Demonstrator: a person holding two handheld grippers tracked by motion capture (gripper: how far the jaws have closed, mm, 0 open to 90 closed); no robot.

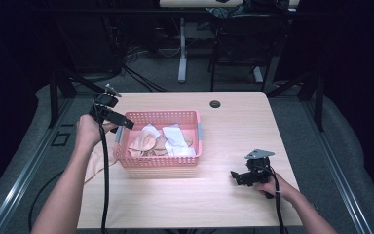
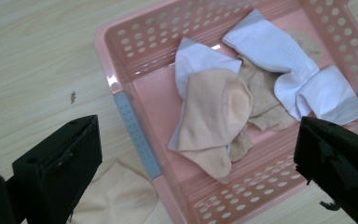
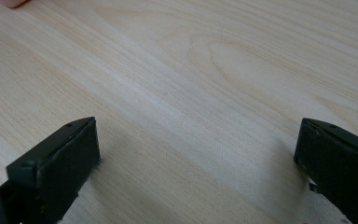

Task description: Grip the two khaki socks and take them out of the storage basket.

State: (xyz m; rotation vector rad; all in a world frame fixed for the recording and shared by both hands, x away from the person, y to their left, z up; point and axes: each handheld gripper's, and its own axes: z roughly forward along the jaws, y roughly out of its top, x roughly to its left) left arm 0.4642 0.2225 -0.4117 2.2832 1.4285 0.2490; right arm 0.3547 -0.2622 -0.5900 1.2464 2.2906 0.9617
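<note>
Hovering: left claw (image 2: 196, 158) agape over basket (image 2: 135, 126) socks (image 2: 214, 116).

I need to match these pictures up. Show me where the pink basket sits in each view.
High view: pink basket at table centre-left, beside the left hand-held gripper.
Left gripper view: it spans the centre and right, socks inside, between the open jaws.
Right gripper view: bare table top lies ahead of the jaws, no basket.
Shared landmark: the light wooden table.

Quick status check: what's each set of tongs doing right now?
Left tongs: open, empty, above the pink basket of socks.
Right tongs: open, empty, over the bare table.
</note>
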